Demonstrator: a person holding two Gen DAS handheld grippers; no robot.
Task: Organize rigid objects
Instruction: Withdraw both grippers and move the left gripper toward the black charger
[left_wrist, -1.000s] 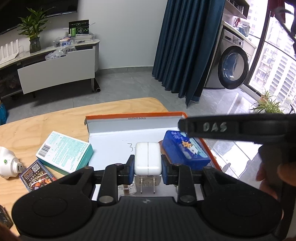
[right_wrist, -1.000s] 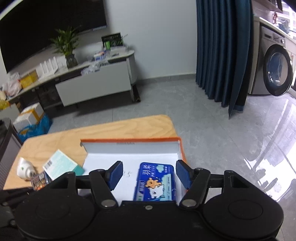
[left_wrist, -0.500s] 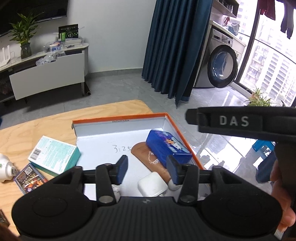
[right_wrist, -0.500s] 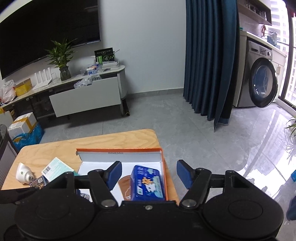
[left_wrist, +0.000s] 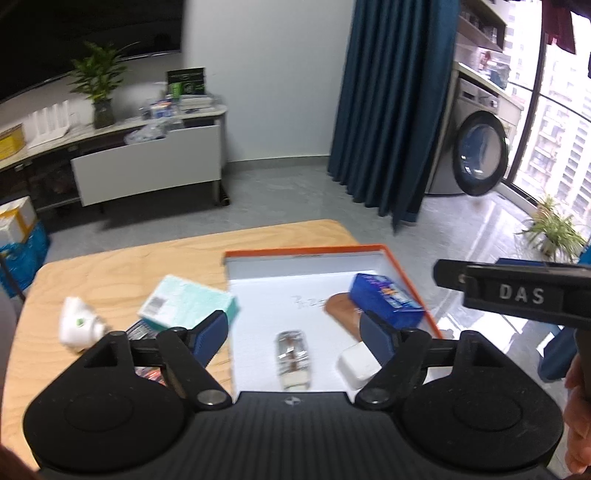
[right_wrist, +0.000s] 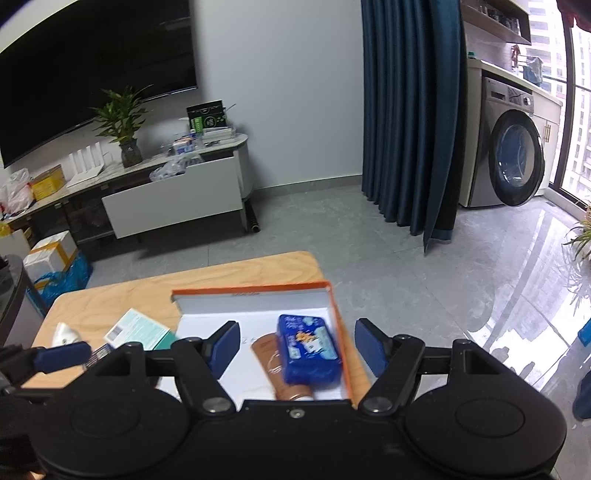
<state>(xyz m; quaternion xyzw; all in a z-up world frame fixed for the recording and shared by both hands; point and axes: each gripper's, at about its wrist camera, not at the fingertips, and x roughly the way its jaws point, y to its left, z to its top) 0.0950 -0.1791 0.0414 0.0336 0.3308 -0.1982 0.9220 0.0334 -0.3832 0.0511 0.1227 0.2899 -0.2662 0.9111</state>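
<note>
released a second ago, the white charger (left_wrist: 357, 363) now lies in the orange box (left_wrist: 406, 280); left gripper (left_wrist: 295, 332) jaws have just been opening, nothing between; right gripper (right_wrist: 297, 349) spread, seemingly empty

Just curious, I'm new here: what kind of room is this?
Most likely a home living room: a big television above a low cabinet, a washing machine by the balcony window.

The raised white letters "DAS" stand on the black body of the right gripper (left_wrist: 521, 295) as seen from the left wrist, while the handwriting on the white floor of the orange-rimmed box (left_wrist: 258, 295) and the blue tin's (right_wrist: 308, 349) print are too blurred to read.
</note>
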